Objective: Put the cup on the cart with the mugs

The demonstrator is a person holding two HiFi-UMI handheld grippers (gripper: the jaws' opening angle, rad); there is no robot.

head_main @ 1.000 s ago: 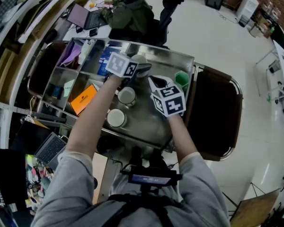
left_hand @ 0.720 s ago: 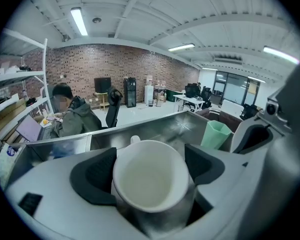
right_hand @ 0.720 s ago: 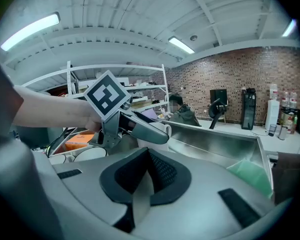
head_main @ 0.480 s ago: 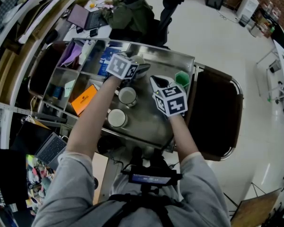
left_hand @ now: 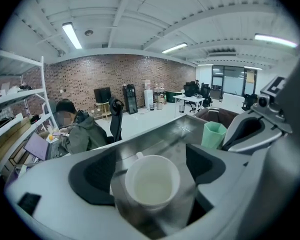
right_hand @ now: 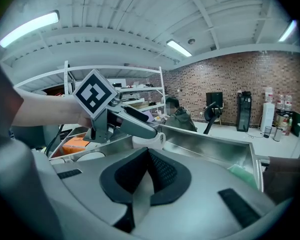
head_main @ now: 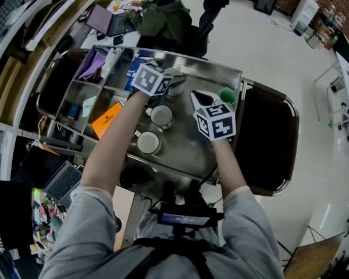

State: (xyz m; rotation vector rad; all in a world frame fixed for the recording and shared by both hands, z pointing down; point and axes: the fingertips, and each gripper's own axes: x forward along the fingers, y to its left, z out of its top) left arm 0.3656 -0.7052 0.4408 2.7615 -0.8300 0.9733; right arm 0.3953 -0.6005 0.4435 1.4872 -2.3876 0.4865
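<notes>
Straddling the white cup [left_hand: 152, 186], left gripper [left_hand: 151, 168] jaws wide, small gaps either side; cup upright on the steel cart [head_main: 189, 147]
Right gripper [right_hand: 149, 156] jaws pressed together with nothing between, held over the cart just right of the left one. Two mugs [head_main: 161, 116] [head_main: 148, 143] near the cup, on the person's side; green cup [head_main: 227, 95] by the cart's right edge

Left gripper [head_main: 175, 86] is covering most of the white mug [head_main: 173, 72]; right gripper [right_hand: 147, 154] is blocking part of the green cup [right_hand: 244, 175].
</notes>
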